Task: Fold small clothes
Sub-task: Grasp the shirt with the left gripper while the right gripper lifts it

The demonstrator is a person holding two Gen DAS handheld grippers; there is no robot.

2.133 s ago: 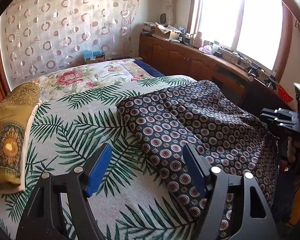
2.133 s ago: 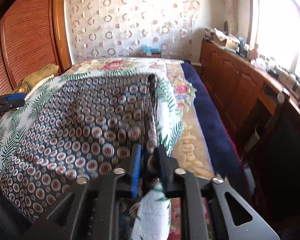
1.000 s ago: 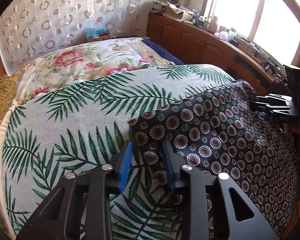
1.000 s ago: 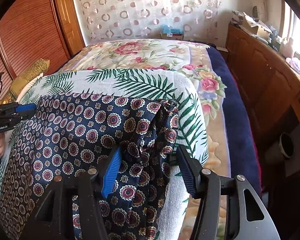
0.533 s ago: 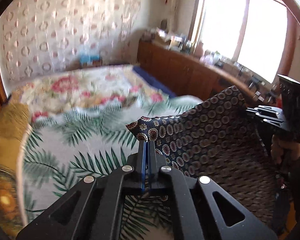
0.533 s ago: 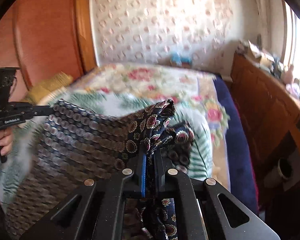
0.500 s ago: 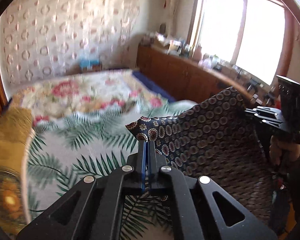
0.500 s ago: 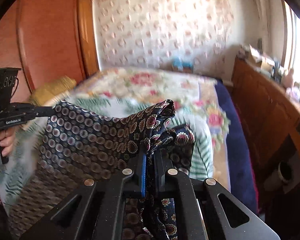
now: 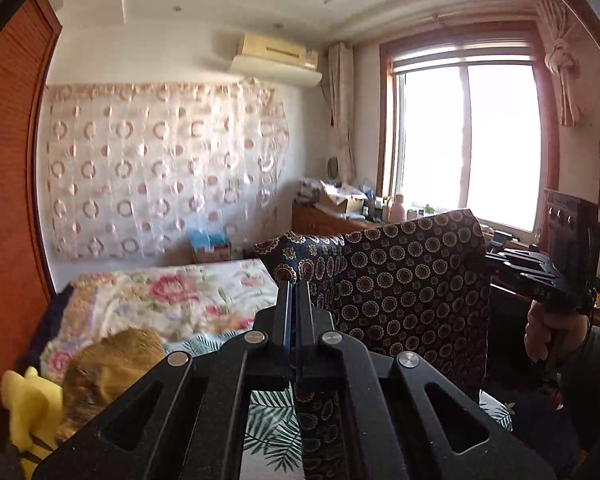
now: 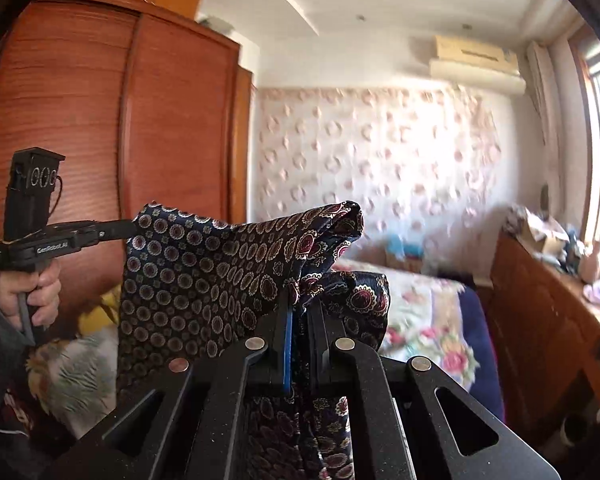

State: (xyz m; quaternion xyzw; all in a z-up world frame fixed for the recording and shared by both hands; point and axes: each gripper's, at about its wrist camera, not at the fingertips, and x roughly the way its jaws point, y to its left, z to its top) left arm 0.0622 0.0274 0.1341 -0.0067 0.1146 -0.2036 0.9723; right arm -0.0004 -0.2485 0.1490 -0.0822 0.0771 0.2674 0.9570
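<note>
1. We have the left gripper (image 9: 294, 292) clenched on one top corner of the navy patterned garment (image 9: 412, 284) — the cloth is pinched tight between the pads.
2. Our right gripper (image 10: 300, 312) is clamped on the other top corner, with bunched fabric spilling over its fingers.
3. The garment hangs stretched between the two grippers, up in the air over the bed (image 9: 172, 300).
4. Our hand (image 10: 40, 292) grips the left tool's handle in the right wrist view.
5. Whether the lower hem touches the bedspread, we cannot tell — it drops out of sight.
</note>
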